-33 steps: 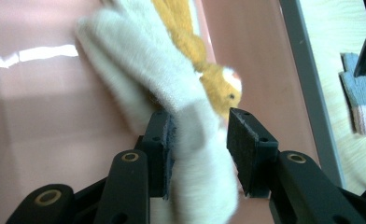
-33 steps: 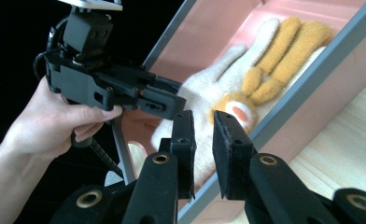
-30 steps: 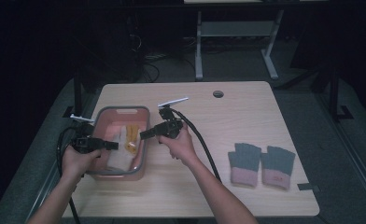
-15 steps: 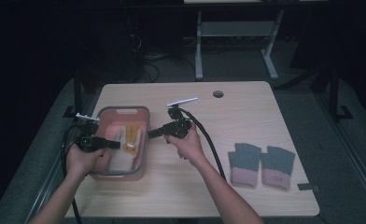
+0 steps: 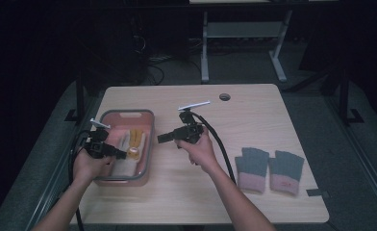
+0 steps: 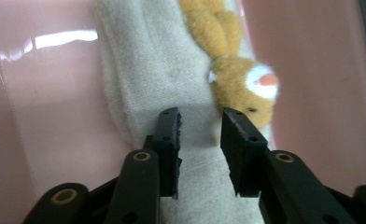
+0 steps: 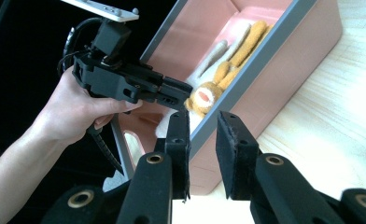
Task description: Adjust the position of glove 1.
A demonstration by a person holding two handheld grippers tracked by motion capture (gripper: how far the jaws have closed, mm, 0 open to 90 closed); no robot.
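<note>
High view showed a pink bin (image 5: 146,144) at the table's left side, with a cream cloth (image 5: 124,166) lying along its floor and a small yellow plush toy (image 5: 135,144) beside it, the two touching. The left gripper (image 5: 123,155) was held inside the bin, its jaws a narrow gap apart and having just opened a little; in the left gripper view the cream cloth (image 6: 172,84) ran beneath and between the jaws, but the pads did not seem to press on it, so I judged nothing was held. The plush toy (image 6: 239,88) sat just right of the jaw tips there. The right gripper (image 5: 161,138) hovered outside the bin, near its right wall, pointing toward it; its jaws too stood narrowly apart and had just been opening slightly, with nothing between them. A pair of grey-and-pink gloves (image 5: 269,169) lay well apart on the table's right.

The step in hand looked like a pick from the bin, cloth or toy. Next, the left gripper would need to settle lower, gather a fold of fabric between its pads, and close firmly before lifting
</note>
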